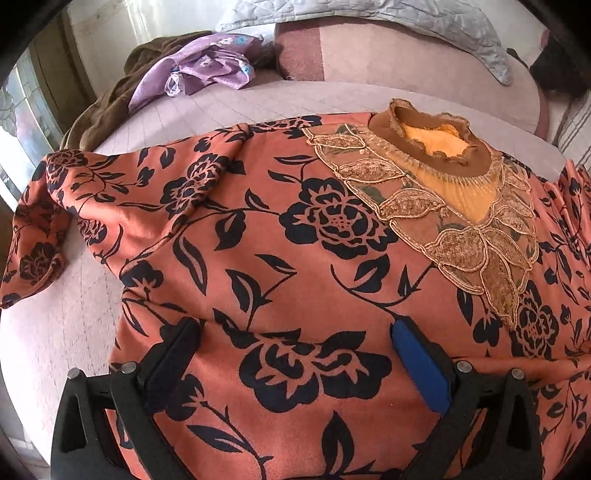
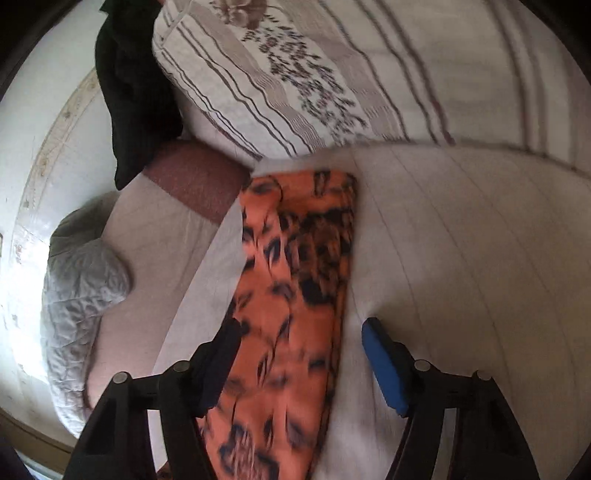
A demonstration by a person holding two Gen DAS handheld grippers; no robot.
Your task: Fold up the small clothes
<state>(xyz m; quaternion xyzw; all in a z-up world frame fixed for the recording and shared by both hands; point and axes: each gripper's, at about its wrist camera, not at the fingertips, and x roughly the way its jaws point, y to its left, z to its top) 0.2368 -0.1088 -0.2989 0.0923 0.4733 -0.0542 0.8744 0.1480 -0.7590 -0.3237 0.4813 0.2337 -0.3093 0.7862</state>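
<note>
Spread flat on the bed (image 1: pixel 236 110): an orange floral top (image 1: pixel 280 236), black roses across it, embroidered neckline (image 1: pixel 436 199) toward the far side, one sleeve drooping off to the left of the left wrist view. Directly above its lower body, the left claw (image 1: pixel 295 332), fingers wide apart and straddling the cloth, pinching nothing (whether the tips touch the fabric cannot be told). Beyond, at the bed's far edge, a brown garment (image 1: pixel 110 92) and a purple flowered one (image 1: pixel 199 66) in a heap, plus a pink cushion (image 1: pixel 306 51) and a pale quilted pillow (image 1: pixel 443 29).

In the blurred right wrist view, a long strip of the same orange cloth running away from the right claw (image 2: pixel 301 328), passing between its parted fingers and lying just beside the left finger, apart from the blue-padded one (image 2: pixel 384 362); not clamped. Farther off, a striped pillow (image 2: pixel 280 81) and a black cloth (image 2: pixel 136 88).
</note>
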